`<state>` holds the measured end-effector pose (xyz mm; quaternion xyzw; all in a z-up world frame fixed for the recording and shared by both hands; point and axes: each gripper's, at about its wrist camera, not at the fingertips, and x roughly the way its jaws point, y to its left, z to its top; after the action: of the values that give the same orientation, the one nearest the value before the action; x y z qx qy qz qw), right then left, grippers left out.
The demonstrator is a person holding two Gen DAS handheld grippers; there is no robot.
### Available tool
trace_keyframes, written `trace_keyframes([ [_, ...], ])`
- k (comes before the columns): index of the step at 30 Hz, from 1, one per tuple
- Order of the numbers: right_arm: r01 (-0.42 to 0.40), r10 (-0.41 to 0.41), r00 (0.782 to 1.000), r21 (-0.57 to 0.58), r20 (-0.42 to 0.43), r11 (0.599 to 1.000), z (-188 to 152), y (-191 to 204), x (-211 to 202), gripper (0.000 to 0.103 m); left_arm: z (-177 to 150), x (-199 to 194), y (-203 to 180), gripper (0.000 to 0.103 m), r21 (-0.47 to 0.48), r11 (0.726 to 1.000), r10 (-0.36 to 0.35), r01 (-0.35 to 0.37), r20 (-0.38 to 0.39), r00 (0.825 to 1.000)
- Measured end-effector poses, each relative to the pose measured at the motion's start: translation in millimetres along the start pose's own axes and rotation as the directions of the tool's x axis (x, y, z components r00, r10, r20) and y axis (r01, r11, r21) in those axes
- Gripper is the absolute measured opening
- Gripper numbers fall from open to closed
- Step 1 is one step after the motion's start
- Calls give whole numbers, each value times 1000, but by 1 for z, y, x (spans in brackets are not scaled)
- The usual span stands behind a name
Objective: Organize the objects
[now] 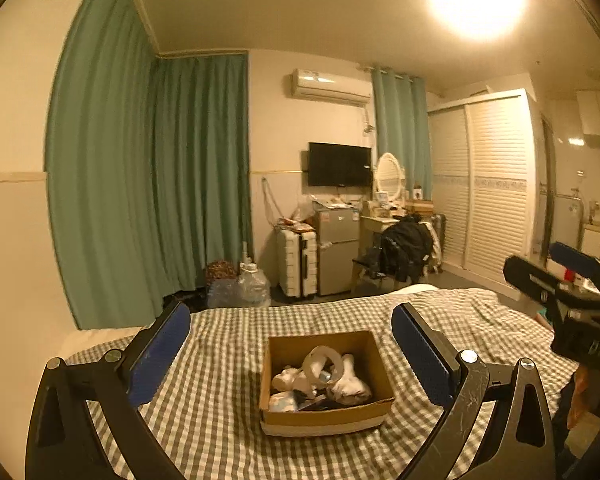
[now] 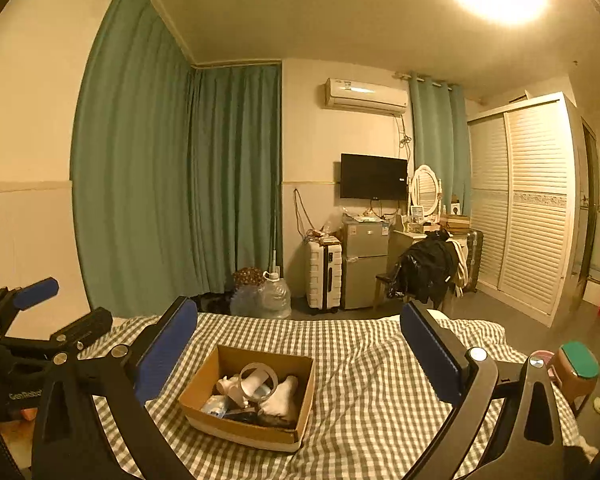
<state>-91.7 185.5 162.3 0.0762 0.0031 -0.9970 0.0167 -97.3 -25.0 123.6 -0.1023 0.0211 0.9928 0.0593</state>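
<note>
Cardboard box [image 1: 327, 408] sits on the bed [image 1: 220, 360], ahead of and between the left gripper [image 1: 291, 354] fingers; from the right gripper [image 2: 298, 354] it lies ahead-left, with the left gripper off to that side. In the box: tape roll [image 1: 324, 364] on top of socks [image 1: 349, 384], plus smaller items at the front I can't make out. Beyond the bed's foot, left to right: water jugs [image 2: 268, 296], suitcase [image 2: 323, 274], mini fridge [image 2: 363, 262] under the TV [image 2: 373, 177], chair with jacket [image 2: 425, 270], wardrobe [image 2: 527, 208]; stool [image 2: 575, 372] beside the bed, right.
</note>
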Motion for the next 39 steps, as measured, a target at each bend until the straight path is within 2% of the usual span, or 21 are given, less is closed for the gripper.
trace_keyframes([
  [3, -2, 2, 1000, -29, -7, 1000, -29, 6, 4, 102, -27, 4, 1, 103, -6, 1000, 26, -26, -9, 1000],
  [6, 30, -31, 999, -42, -19, 999, -61, 9, 11, 102, -56, 16, 4, 103, -19, 999, 46, -47, -43, 998],
  [9, 17, -20, 997, -31, -79, 999, -92, 9, 30, 102, -85, 31, 7, 103, -36, 992, 114, -117, -75, 991],
  [13, 30, -33, 992, -22, -122, 999, -129, 8, 49, 102, -118, 47, 9, 103, -30, 986, 158, -162, -107, 982],
  [17, 42, -49, 989, -47, -140, 998, -158, 14, 59, 102, -151, 55, 11, 103, -55, 988, 139, -147, -125, 982],
  [21, 54, -65, 982, -66, -177, 996, -178, 18, 67, 102, -165, 59, 10, 103, -44, 990, 124, -133, -154, 980],
  [23, 67, -80, 978, -73, -191, 995, -181, 19, 69, 102, -165, 56, 9, 103, -45, 990, 128, -136, -144, 981],
  [29, 78, -86, 981, -51, -175, 996, -183, 15, 64, 102, -162, 47, 10, 103, -45, 989, 137, -142, -96, 986],
  [39, 78, -88, 978, -59, -189, 995, -184, 18, 66, 102, -161, 43, 8, 103, -34, 989, 139, -142, -85, 987],
])
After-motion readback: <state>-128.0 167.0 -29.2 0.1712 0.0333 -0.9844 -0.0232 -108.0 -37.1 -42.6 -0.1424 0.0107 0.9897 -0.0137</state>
